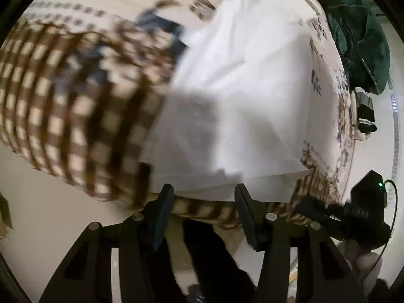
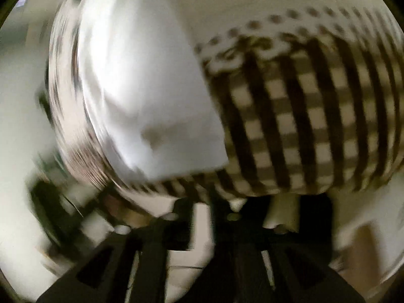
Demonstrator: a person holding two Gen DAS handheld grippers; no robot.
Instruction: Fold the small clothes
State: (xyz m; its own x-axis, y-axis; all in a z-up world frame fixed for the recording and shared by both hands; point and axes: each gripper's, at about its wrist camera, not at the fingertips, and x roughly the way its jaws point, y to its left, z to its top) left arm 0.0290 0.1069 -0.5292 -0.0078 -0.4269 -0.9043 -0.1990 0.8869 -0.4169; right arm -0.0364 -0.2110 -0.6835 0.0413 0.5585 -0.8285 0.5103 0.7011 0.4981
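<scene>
A white folded garment (image 1: 240, 88) lies on a table under a brown-and-cream checked cloth (image 1: 63, 101). My left gripper (image 1: 204, 199) is open at the table's near edge, just below the garment's hem, with only the cloth's hanging edge between its fingers (image 1: 165, 209). My right gripper (image 1: 310, 208) comes in low from the right, beside the garment's near right corner. The right wrist view is badly blurred. It shows the white garment (image 2: 151, 88) on the left and the checked cloth (image 2: 303, 126) on the right. There my right gripper (image 2: 204, 209) shows a narrow gap holding nothing.
A dark green cloth (image 1: 353, 30) is heaped past the table's far right edge. A small dark striped item (image 1: 366, 118) lies by the right edge. A person's dark legs (image 1: 202, 252) stand over the pale floor (image 1: 38, 202) below the table edge.
</scene>
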